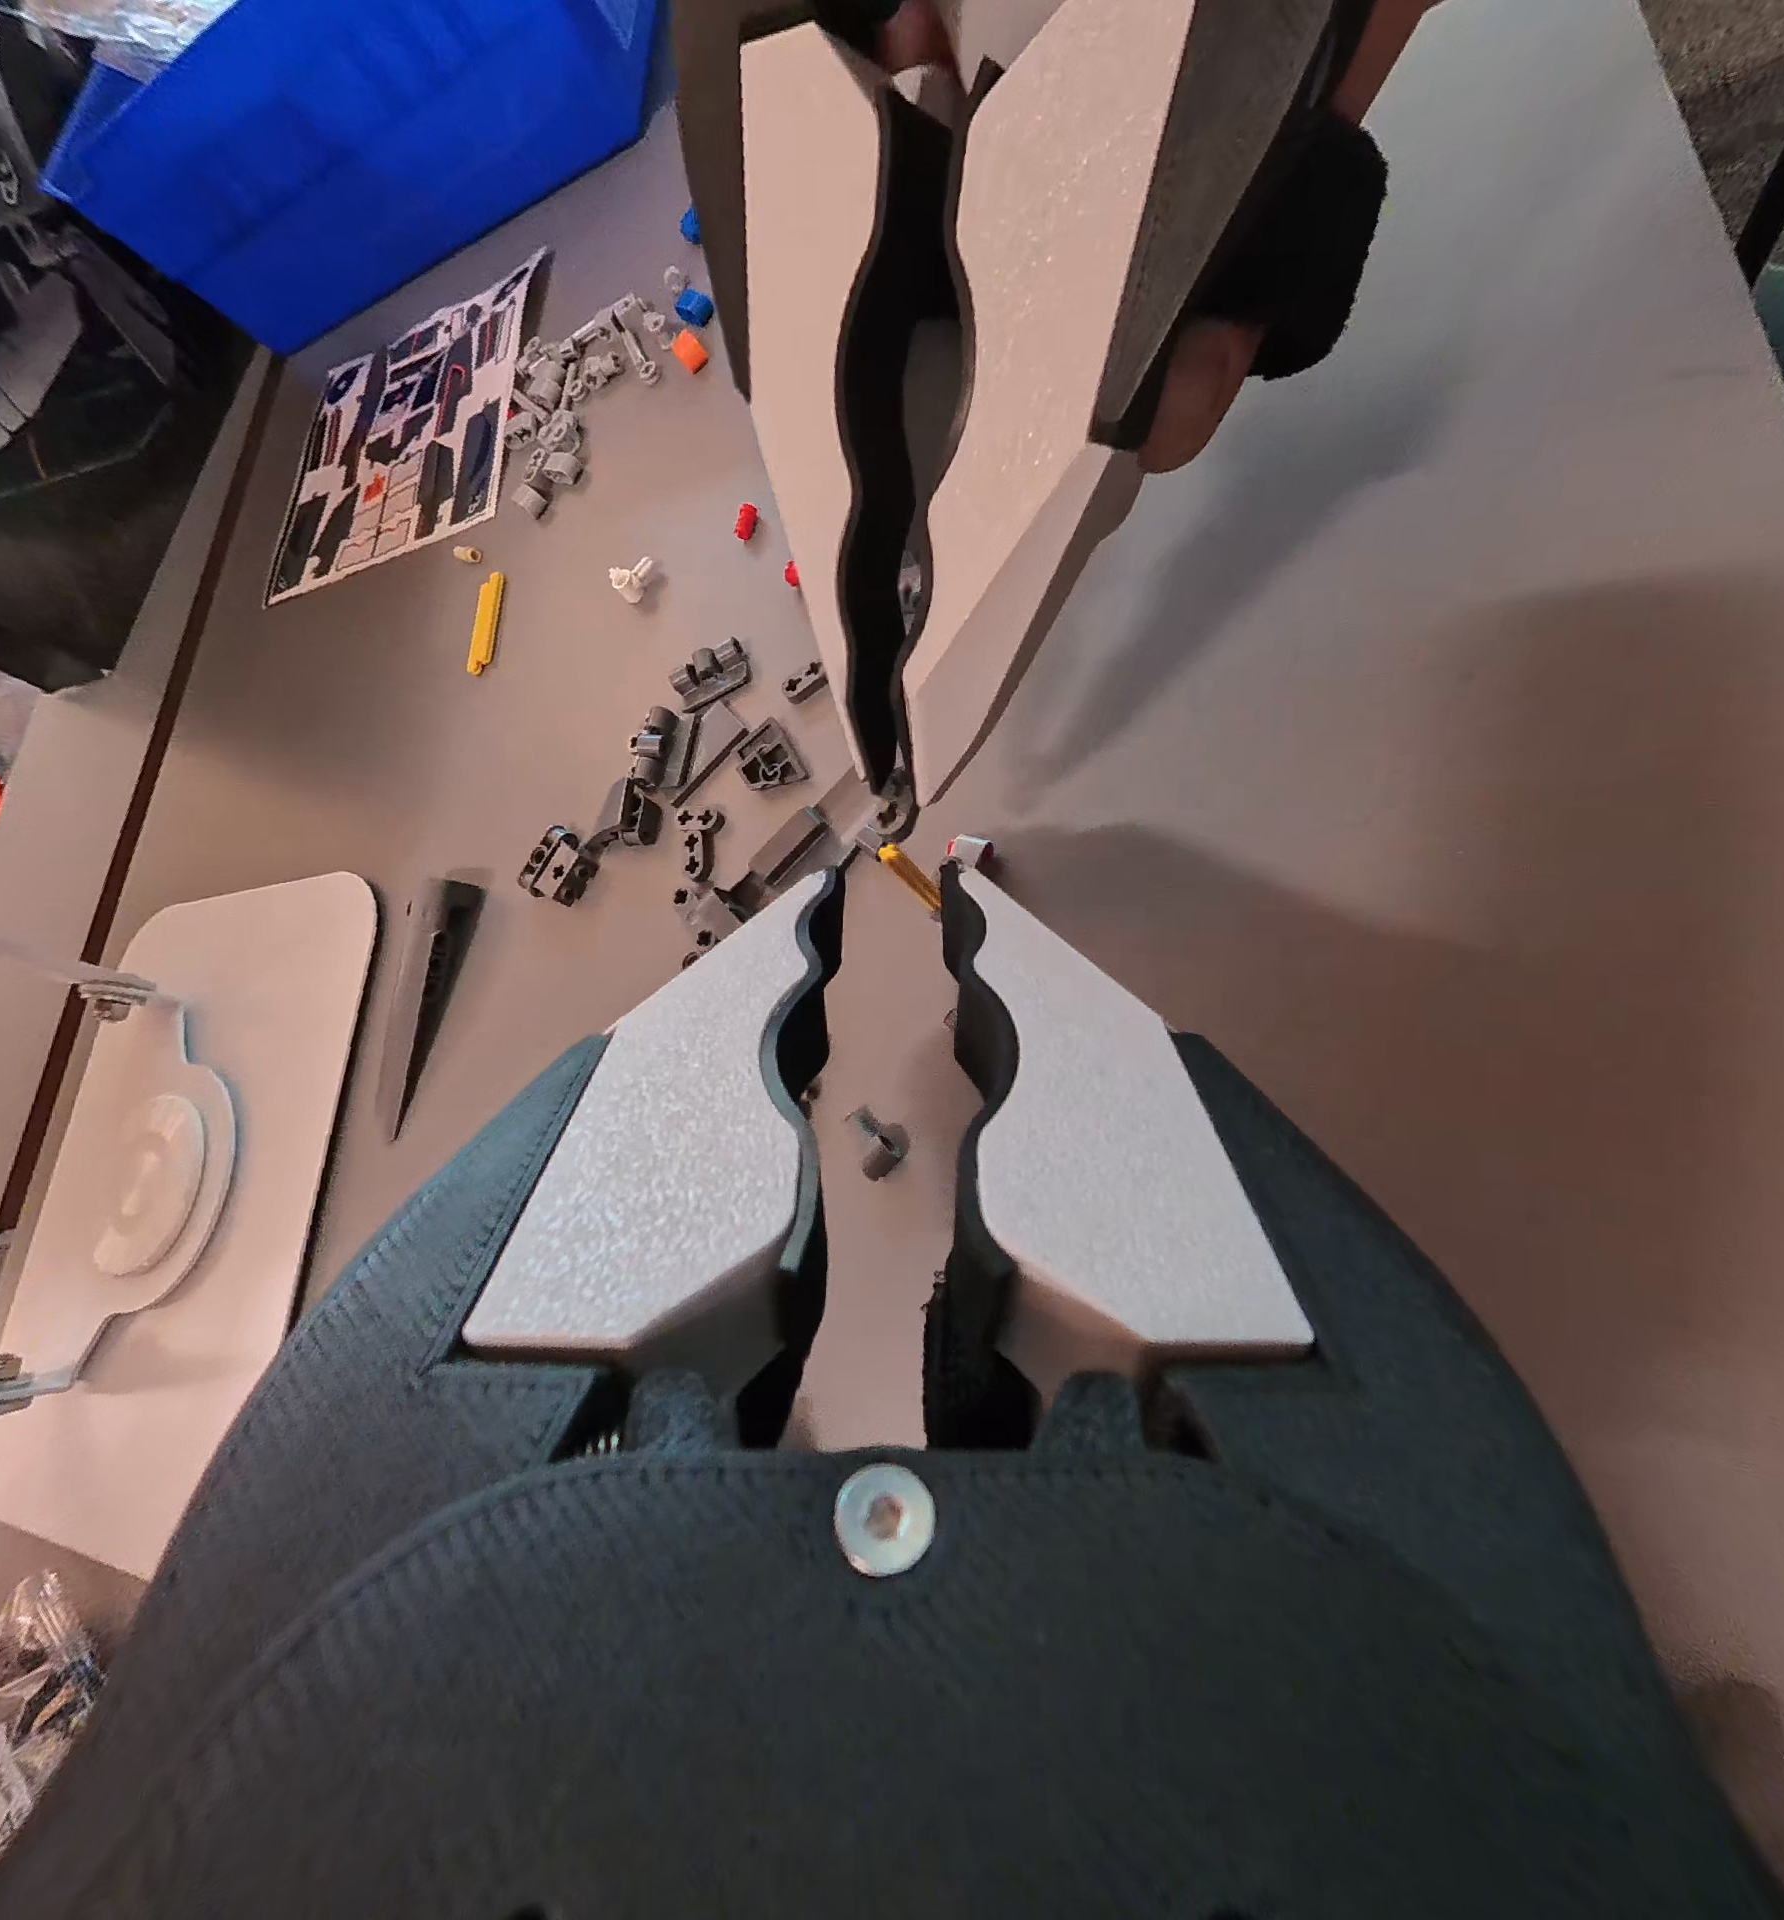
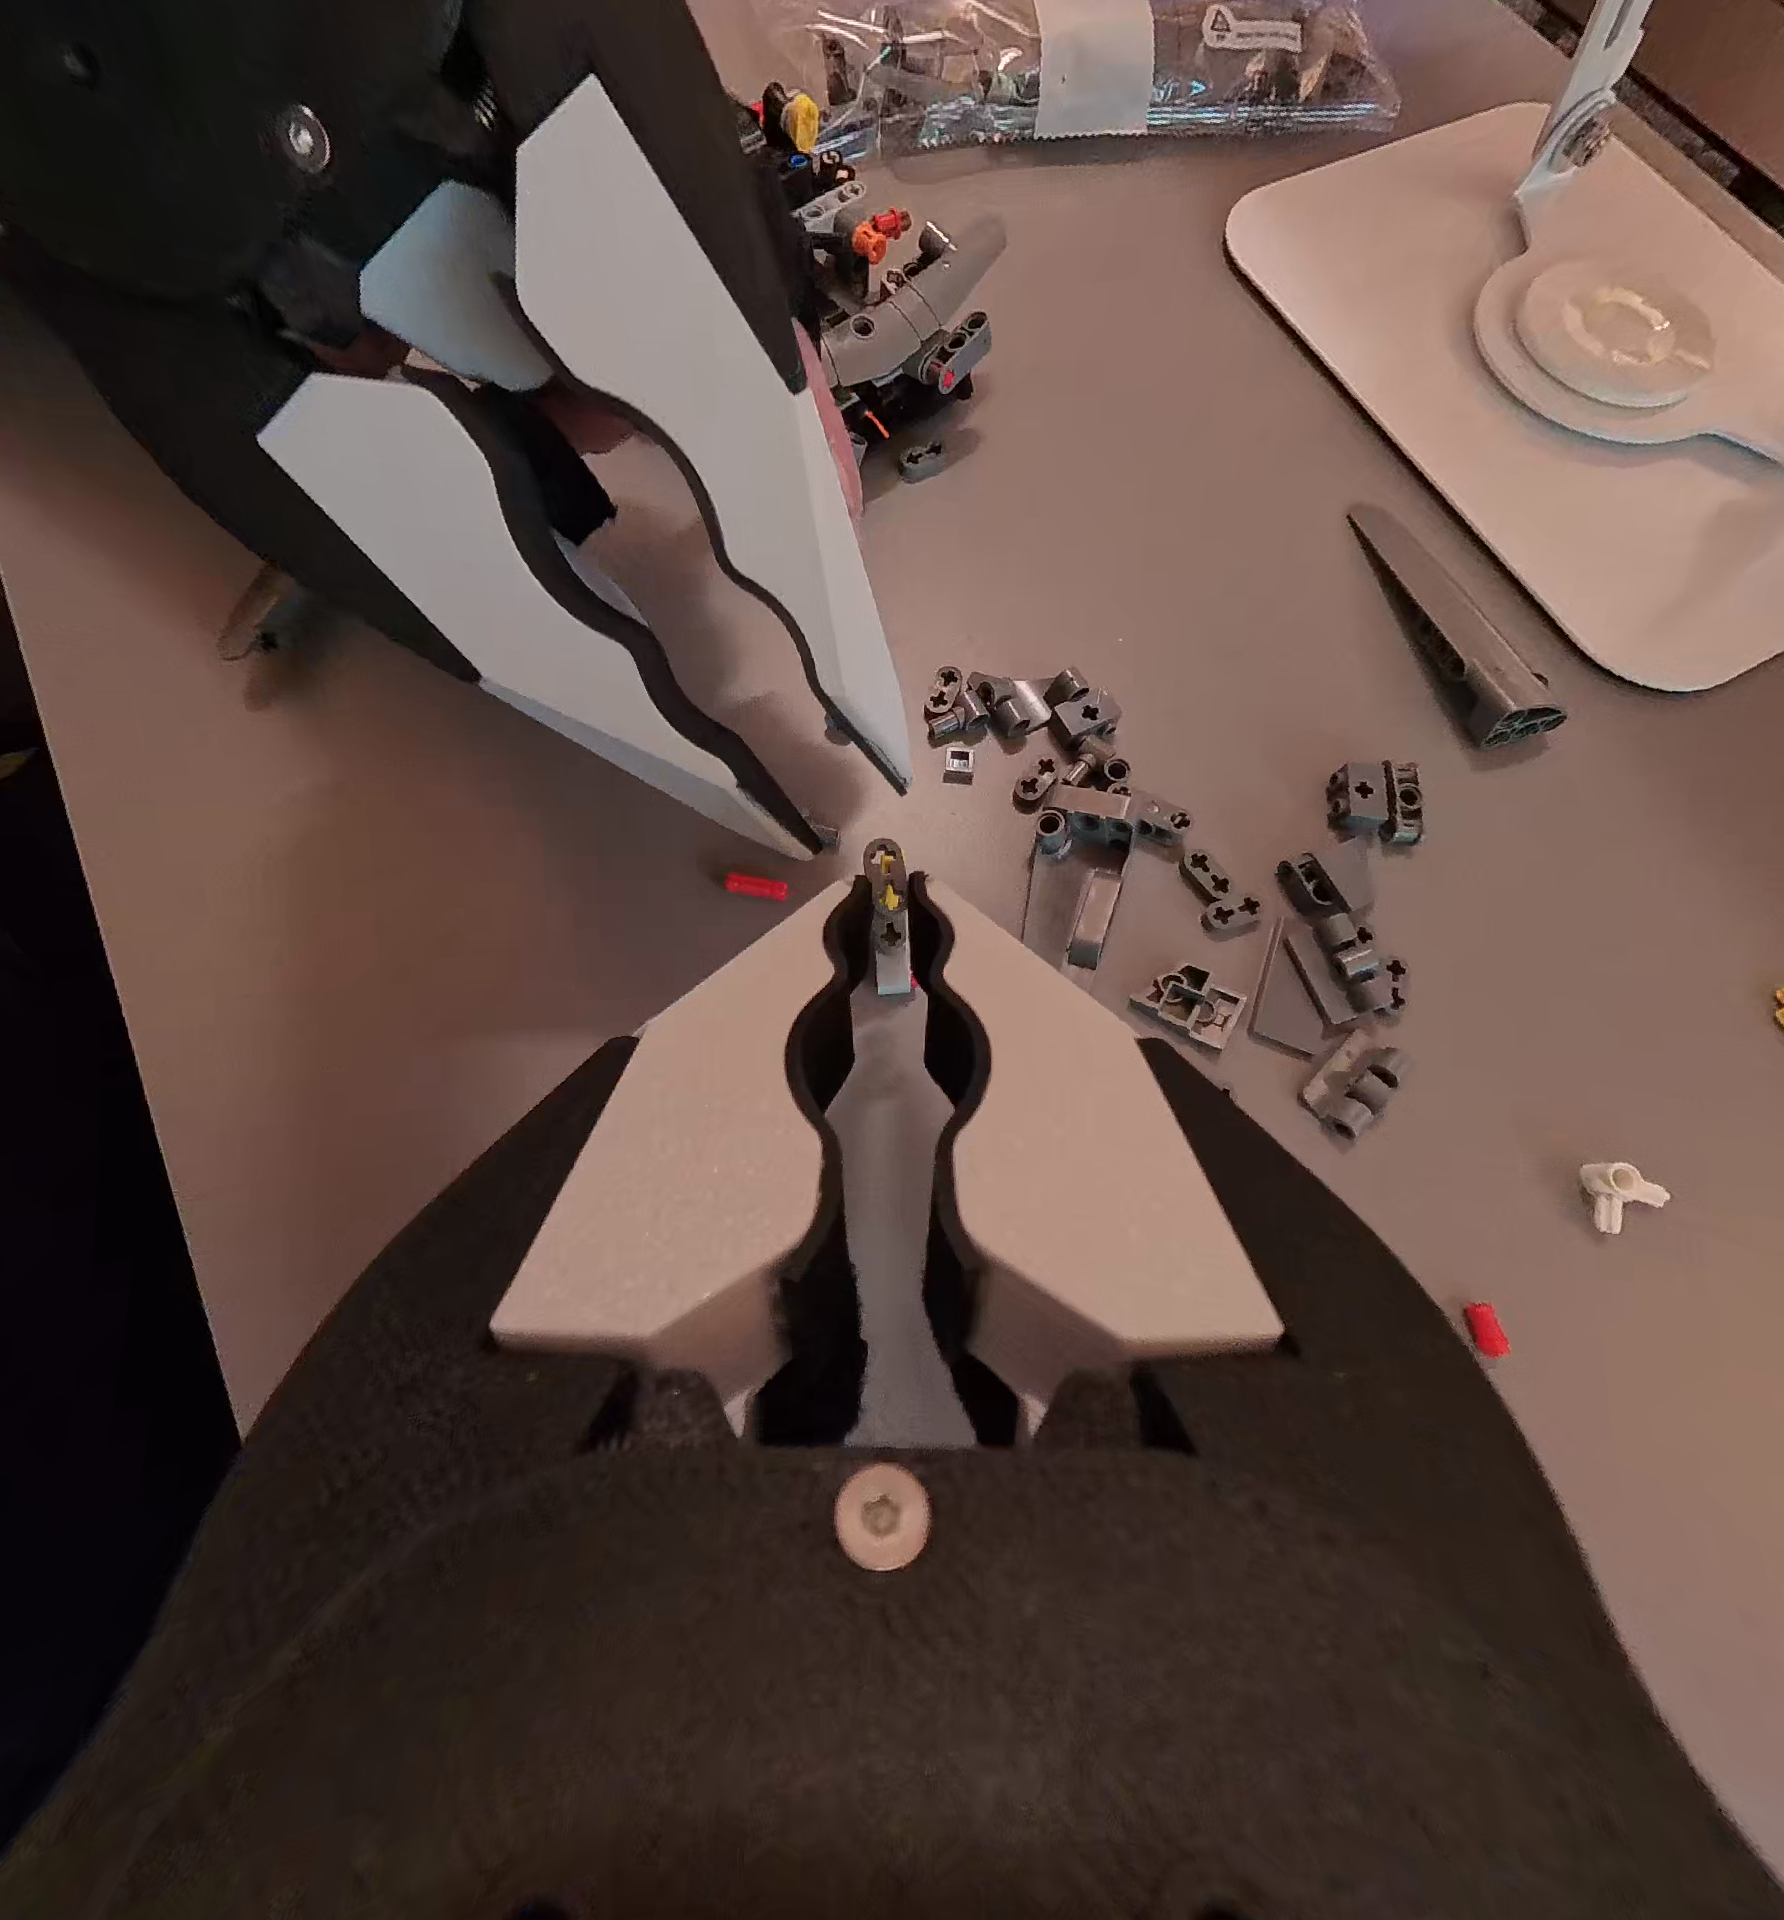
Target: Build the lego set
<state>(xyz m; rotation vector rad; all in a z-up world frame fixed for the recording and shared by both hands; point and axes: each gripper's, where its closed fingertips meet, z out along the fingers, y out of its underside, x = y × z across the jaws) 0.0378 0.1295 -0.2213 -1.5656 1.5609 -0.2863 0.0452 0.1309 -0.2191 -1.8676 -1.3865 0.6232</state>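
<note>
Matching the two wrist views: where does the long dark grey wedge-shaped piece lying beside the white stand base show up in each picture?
Left wrist view: the dark grey wedge piece lies left of centre, thin tip pointing down, just right of the white stand base.
Right wrist view: the wedge lies upper right, thin tip pointing up-left, along the base's lower left edge.
Shared landmark: the pile of small dark grey parts on the table.

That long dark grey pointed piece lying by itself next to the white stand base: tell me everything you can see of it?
The dark grey wedge piece looks like moulded plastic: long and tapering from a broad, open, ribbed end to a sharp tip, with small holes along one side. It lies flat on the grey table, beside the white stand base, apart from the pile of small grey parts. Neither pair of fingers is near it.
</note>
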